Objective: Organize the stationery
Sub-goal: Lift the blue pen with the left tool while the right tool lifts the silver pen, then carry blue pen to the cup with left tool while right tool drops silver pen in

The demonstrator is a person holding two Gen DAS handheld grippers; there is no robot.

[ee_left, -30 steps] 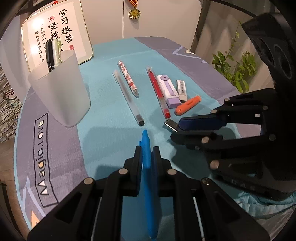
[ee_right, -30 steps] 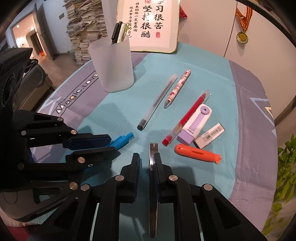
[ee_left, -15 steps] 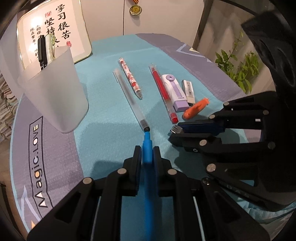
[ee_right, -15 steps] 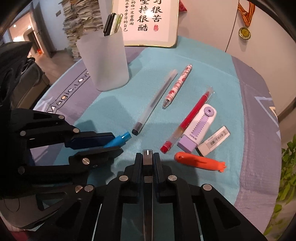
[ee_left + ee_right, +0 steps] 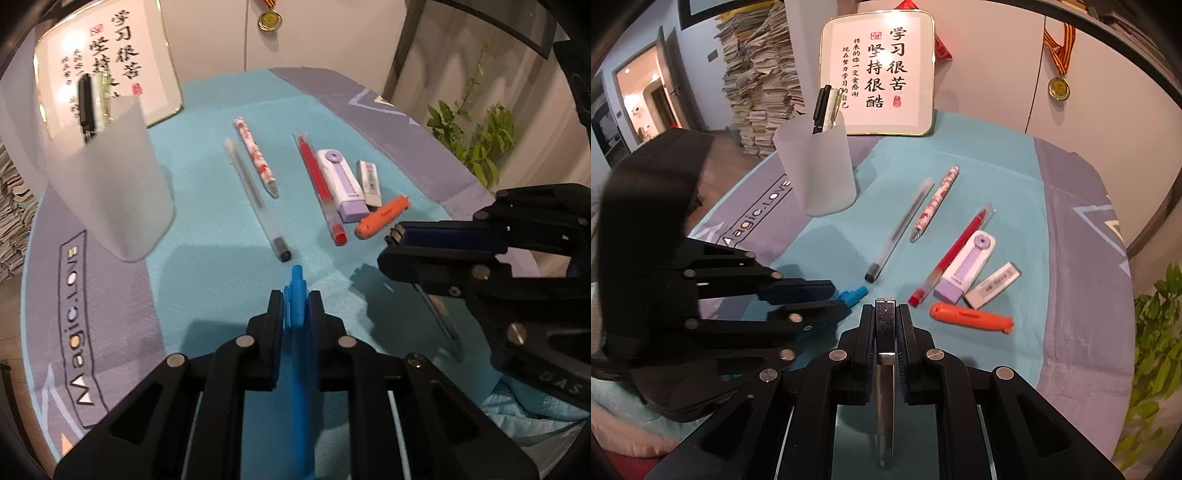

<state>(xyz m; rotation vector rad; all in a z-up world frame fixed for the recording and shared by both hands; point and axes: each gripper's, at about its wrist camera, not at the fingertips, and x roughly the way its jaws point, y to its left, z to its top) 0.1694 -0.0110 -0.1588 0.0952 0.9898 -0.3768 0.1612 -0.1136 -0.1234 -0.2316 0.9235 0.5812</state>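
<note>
My left gripper (image 5: 295, 299) has a blue pen (image 5: 300, 369) between its pads, which still press on it while the jaws are opening; the pen tip pokes forward over the teal mat. A flat silver metal tool (image 5: 885, 369) lies lengthwise in my right gripper (image 5: 885, 310), which is shut on it. The two grippers hover side by side, left gripper (image 5: 838, 297) to the left. Ahead on the left stands a frosted cup (image 5: 820, 170) with a black and a pale pen in it. On the mat lie a clear pen (image 5: 255, 199), patterned pen (image 5: 255, 155), red pen (image 5: 317, 184), purple-white case (image 5: 343, 181), white eraser (image 5: 369, 181) and orange cutter (image 5: 382, 216).
A framed calligraphy plaque (image 5: 879, 74) leans at the table's back edge behind the cup. A medal (image 5: 1058, 88) hangs on the wall. A green plant (image 5: 472, 140) stands past the right edge, and tall paper stacks (image 5: 757, 81) stand past the left.
My right gripper has closed on the silver tool and risen a little with it. The left gripper keeps the blue pen and has barely shifted.
</note>
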